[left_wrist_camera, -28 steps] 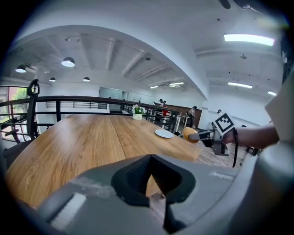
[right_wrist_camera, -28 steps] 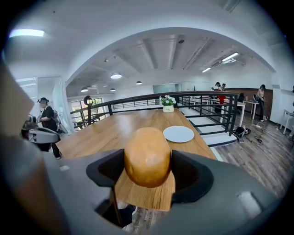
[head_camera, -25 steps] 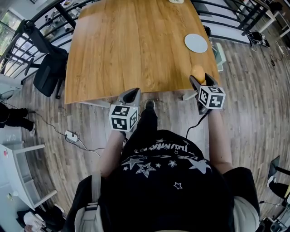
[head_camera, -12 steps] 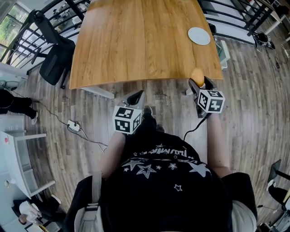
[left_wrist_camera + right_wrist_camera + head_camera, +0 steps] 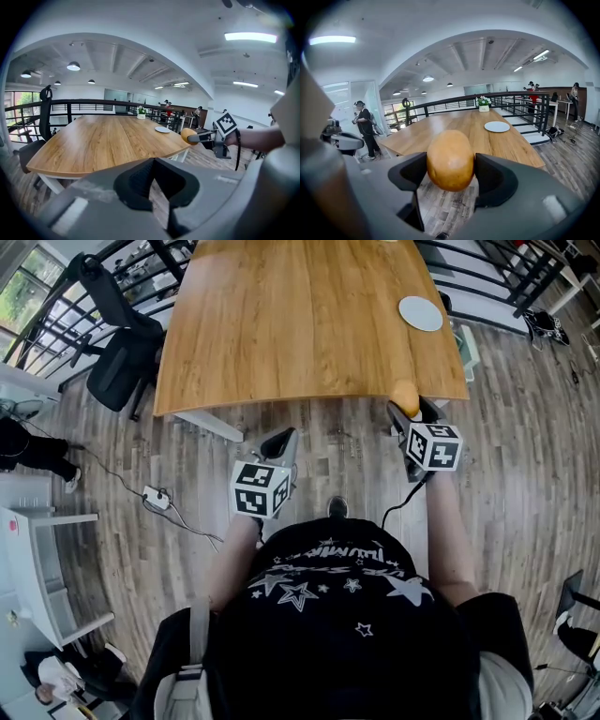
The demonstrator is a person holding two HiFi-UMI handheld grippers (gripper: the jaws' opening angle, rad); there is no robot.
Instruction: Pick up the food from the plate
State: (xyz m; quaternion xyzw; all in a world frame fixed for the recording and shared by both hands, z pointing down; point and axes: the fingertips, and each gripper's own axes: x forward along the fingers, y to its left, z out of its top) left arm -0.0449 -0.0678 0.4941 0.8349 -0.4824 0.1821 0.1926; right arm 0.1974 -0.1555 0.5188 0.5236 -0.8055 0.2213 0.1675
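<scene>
Big wooden table [image 5: 300, 324] fills the top of the head view, with the white plate [image 5: 420, 313] sitting bare near its far right edge. The potato [image 5: 450, 160] is well away from it, pinched at its middle between the pads of the right gripper [image 5: 410, 410], out past the table's near edge over the floor. The left gripper [image 5: 279, 442] has its jaws closed on nothing. My take: pickup's basically done, so hold the squeeze even and level, since a round smooth thing could roll out.
</scene>
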